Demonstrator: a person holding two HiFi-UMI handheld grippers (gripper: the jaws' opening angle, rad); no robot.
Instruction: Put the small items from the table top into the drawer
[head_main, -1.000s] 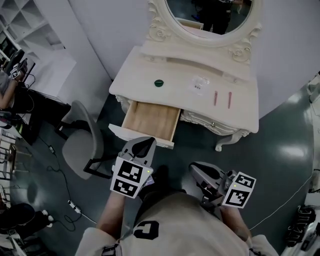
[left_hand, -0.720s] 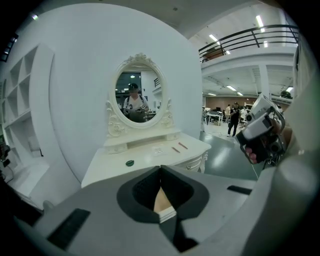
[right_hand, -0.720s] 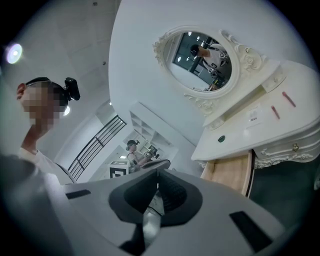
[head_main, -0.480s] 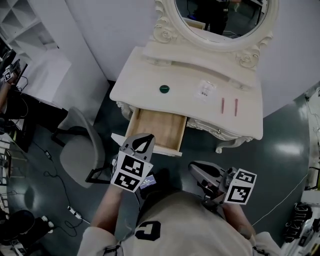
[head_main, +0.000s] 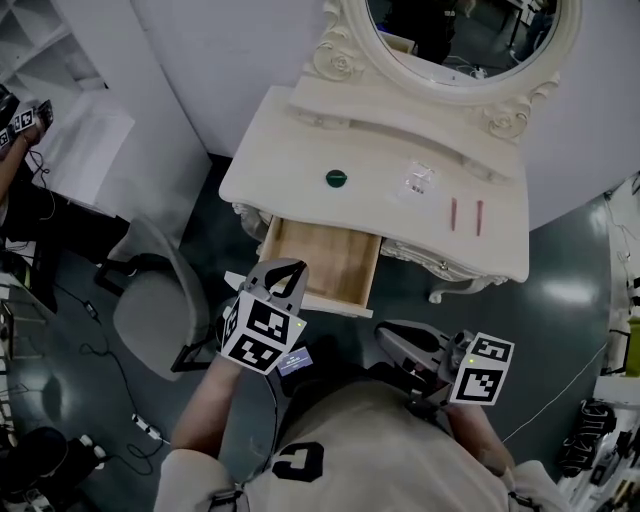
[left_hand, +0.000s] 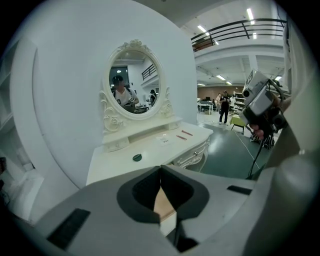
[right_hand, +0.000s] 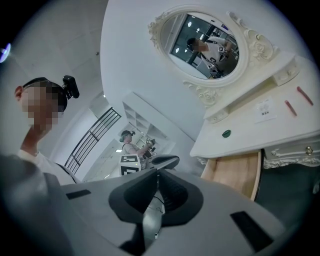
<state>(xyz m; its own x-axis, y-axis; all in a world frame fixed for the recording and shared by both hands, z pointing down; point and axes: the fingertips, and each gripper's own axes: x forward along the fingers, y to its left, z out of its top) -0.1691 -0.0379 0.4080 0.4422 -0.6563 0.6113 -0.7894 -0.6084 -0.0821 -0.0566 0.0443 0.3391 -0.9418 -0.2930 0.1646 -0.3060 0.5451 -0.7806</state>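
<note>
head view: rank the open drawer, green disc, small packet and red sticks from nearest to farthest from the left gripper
From the left gripper, whose jaws are shut on nothing:
1. drawer, open, right ahead of it
2. green disc, left part of the tabletop
3. small packet, middle of the tabletop
4. red sticks, right part, lying side by side

Obscured and unresolved items
Head view: I see the mirror (head_main: 465, 40) cropped at 12 o'clock; clear packet (head_main: 418, 181) and two pink sticks (head_main: 454, 213) are too small to identify.
</note>
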